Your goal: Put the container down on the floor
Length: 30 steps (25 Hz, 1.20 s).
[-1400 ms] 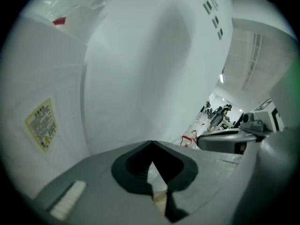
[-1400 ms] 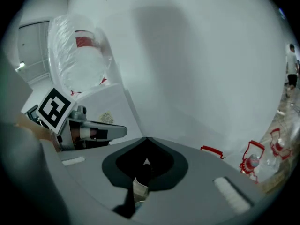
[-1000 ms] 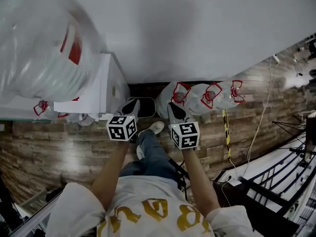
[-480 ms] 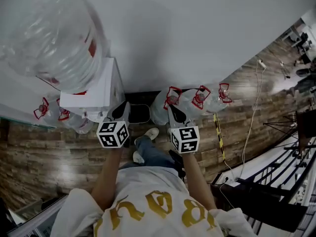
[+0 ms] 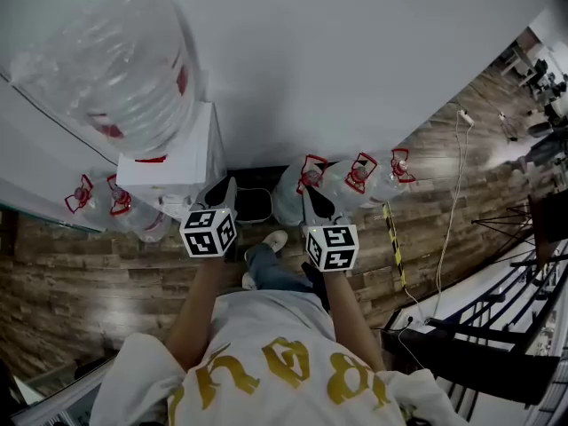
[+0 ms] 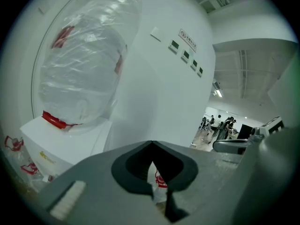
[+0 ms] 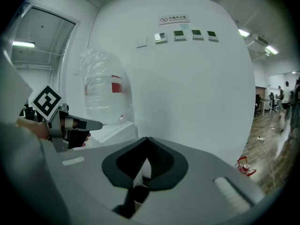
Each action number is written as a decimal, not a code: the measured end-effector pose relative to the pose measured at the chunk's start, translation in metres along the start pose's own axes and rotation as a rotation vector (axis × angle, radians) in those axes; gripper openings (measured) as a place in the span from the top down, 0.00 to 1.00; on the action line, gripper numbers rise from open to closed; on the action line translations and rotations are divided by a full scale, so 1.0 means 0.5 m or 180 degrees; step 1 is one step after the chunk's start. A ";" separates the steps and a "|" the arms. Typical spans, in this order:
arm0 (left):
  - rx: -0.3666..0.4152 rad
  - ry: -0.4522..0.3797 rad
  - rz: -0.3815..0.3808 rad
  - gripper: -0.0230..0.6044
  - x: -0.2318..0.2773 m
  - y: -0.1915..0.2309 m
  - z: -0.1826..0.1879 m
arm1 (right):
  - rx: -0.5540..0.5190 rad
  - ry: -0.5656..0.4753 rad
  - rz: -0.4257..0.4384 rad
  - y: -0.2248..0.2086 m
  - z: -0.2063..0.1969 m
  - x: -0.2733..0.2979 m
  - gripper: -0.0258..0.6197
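The container is a large clear water bottle (image 5: 115, 69) wrapped in plastic film. It stands upside down on a white dispenser (image 5: 177, 162) by the wall at the upper left. It also fills the left gripper view (image 6: 89, 64) and shows left of centre in the right gripper view (image 7: 105, 86). My left gripper (image 5: 225, 190) is shut and holds nothing, just right of the dispenser and below the bottle. My right gripper (image 5: 311, 199) is also shut and holds nothing, a hand's width further right. In their own views both grippers (image 6: 152, 144) (image 7: 146, 139) have jaws that meet at the tips, apart from the bottle.
Three water bottles with red handles (image 5: 355, 177) lie on the wooden floor right of the dispenser, two more (image 5: 98, 201) to its left. A dark tray (image 5: 255, 204) lies at the wall. A white cable (image 5: 457, 185), striped tape (image 5: 391, 238) and a railing (image 5: 497, 327) are at the right. My shoe (image 5: 273, 238) is below the grippers.
The head view has shifted, so the bottle and dispenser sit a little further right. Both grippers stay shut and hold about the same place in front of the dispenser.
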<state>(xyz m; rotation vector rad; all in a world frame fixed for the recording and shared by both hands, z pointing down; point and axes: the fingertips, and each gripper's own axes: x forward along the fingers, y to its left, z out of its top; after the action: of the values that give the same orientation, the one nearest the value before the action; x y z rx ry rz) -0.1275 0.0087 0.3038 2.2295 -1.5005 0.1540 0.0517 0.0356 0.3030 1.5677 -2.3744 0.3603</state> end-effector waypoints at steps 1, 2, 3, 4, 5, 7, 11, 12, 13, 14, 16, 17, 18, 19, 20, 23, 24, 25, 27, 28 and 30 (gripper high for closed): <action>0.0043 -0.0019 0.0008 0.96 -0.002 -0.001 0.002 | 0.0002 -0.0001 -0.0005 0.001 -0.001 -0.001 0.92; 0.0076 -0.0033 0.0009 0.96 -0.003 -0.001 0.004 | 0.0008 -0.0002 -0.0013 0.001 -0.001 0.000 0.92; 0.0090 -0.0041 0.0003 0.96 -0.003 -0.001 0.005 | 0.0018 -0.0002 -0.0024 0.001 -0.002 0.000 0.92; 0.0088 -0.0045 -0.0007 0.96 -0.004 -0.001 0.006 | 0.0031 -0.0002 -0.0036 0.000 -0.003 0.000 0.92; 0.0080 -0.0046 -0.0015 0.96 -0.004 -0.001 0.006 | 0.0047 0.0000 -0.0049 -0.002 -0.003 0.000 0.92; 0.0082 -0.0045 -0.0019 0.96 -0.003 0.002 0.005 | 0.0076 0.0003 -0.0067 -0.006 -0.004 0.001 0.92; 0.0214 -0.0022 -0.0013 0.96 -0.002 0.001 0.003 | 0.0086 0.0046 -0.0103 -0.010 -0.010 0.004 0.92; 0.0246 -0.0018 -0.0013 0.96 -0.001 0.001 0.002 | 0.0084 0.0057 -0.0105 -0.010 -0.012 0.005 0.92; 0.0260 -0.0014 -0.0014 0.96 -0.001 0.000 0.001 | 0.0083 0.0063 -0.0103 -0.010 -0.013 0.007 0.92; 0.0259 -0.0011 -0.0014 0.96 -0.001 0.000 0.000 | 0.0085 0.0070 -0.0099 -0.010 -0.014 0.007 0.92; 0.0225 -0.0013 -0.0014 0.96 -0.002 0.001 -0.001 | 0.0088 0.0083 -0.0088 -0.008 -0.017 0.008 0.92; 0.0193 -0.0020 -0.0019 0.96 -0.003 0.002 -0.002 | 0.0084 0.0087 -0.0085 -0.008 -0.018 0.009 0.92; 0.0159 -0.0033 -0.0026 0.96 -0.003 0.004 -0.001 | 0.0076 0.0088 -0.0085 -0.009 -0.018 0.009 0.92; 0.0138 -0.0048 -0.0031 0.96 -0.002 0.006 0.000 | 0.0065 0.0088 -0.0085 -0.010 -0.018 0.010 0.92; 0.0143 -0.0056 -0.0026 0.96 -0.001 0.007 0.001 | 0.0056 0.0087 -0.0086 -0.011 -0.018 0.010 0.92; 0.0195 -0.0004 -0.0020 0.96 0.005 0.006 -0.005 | 0.0056 0.0096 -0.0090 -0.015 -0.024 0.005 0.92; 0.0188 0.0019 -0.0031 0.96 0.007 0.003 -0.008 | 0.0063 0.0101 -0.0092 -0.017 -0.027 0.004 0.92; 0.0186 0.0034 -0.0035 0.96 0.009 0.001 -0.009 | 0.0072 0.0102 -0.0090 -0.020 -0.028 0.003 0.92; 0.0217 0.0035 -0.0020 0.96 0.011 -0.003 -0.009 | 0.0092 0.0093 -0.0076 -0.022 -0.028 0.003 0.92; 0.0229 0.0024 -0.0013 0.96 0.011 -0.003 -0.008 | 0.0100 0.0088 -0.0068 -0.022 -0.028 0.004 0.92; 0.0220 0.0008 -0.0010 0.96 0.011 -0.001 -0.007 | 0.0106 0.0086 -0.0054 -0.021 -0.027 0.006 0.92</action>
<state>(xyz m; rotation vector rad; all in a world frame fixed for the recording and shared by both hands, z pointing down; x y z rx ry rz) -0.1244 0.0057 0.3085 2.2844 -1.5120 0.2105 0.0614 0.0337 0.3174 1.5865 -2.3450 0.4166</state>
